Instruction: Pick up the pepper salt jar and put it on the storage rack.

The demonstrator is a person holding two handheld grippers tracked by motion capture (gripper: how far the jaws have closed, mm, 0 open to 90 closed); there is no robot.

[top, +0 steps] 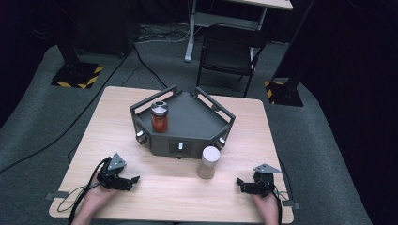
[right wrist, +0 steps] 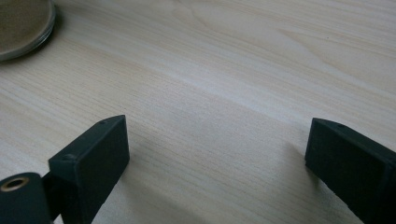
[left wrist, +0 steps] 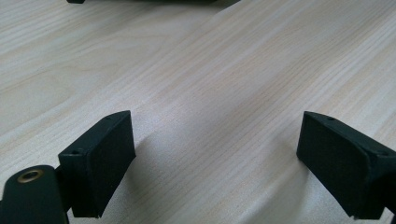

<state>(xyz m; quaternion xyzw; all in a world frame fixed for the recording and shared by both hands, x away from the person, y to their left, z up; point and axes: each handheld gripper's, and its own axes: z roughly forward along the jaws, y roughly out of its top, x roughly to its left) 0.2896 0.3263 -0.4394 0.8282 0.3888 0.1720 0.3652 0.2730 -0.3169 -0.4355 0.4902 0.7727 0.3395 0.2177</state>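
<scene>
A dark grey angular tray (top: 197, 123) stands in the middle of the light wooden table (top: 117, 131). On its left part stands a jar of red-brown contents with a silver lid (top: 159, 116). A second jar with pale contents and a white lid (top: 208, 162) stands on the table just in front of the tray; its base shows at the upper left (right wrist: 21, 25) in the right gripper view. My left gripper (top: 133, 182) rests open near the front left edge, over bare wood (left wrist: 215, 144). My right gripper (top: 240, 183) rests open at the front right, nothing between its jaws (right wrist: 217, 154).
Behind the table stand a black folding chair (top: 230, 49), a desk leg (top: 190, 33) and two stand bases with yellow-black tape (top: 77, 75). Cables run over the grey carpet. The tray's front face carries small knobs (top: 180, 147).
</scene>
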